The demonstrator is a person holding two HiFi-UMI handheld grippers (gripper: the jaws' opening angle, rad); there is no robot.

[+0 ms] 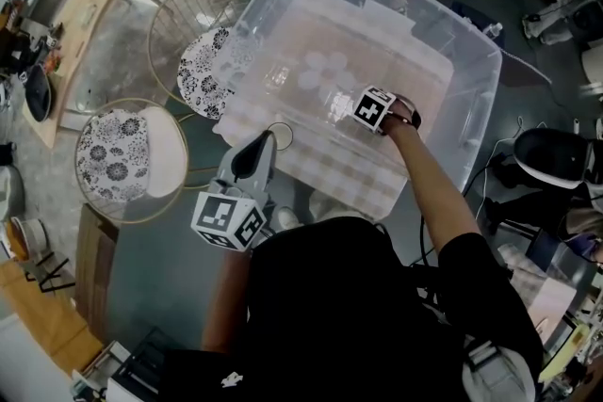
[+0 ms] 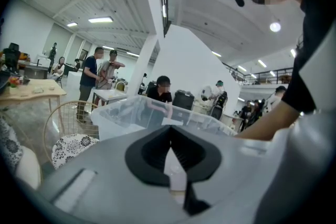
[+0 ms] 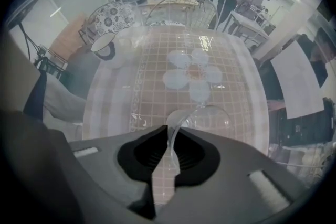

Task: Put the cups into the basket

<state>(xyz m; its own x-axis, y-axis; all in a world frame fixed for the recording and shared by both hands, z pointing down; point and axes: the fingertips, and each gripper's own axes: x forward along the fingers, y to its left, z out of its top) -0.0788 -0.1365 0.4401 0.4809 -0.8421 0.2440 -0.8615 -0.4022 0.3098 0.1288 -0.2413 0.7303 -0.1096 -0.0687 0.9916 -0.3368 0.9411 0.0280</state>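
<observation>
Pinching the clear cup (image 3: 210,115) by its rim, the right gripper (image 3: 170,131) points down inside the basket (image 1: 311,24). The left gripper (image 2: 169,134), pressed together and empty, sits outside its near edge.

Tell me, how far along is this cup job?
Done: no cup clearly set down in the bin yet. In hand: the right gripper pinches a clear cup by its rim, low inside the bin. Left: another cup stands on the table near the left gripper, which is empty.
</observation>
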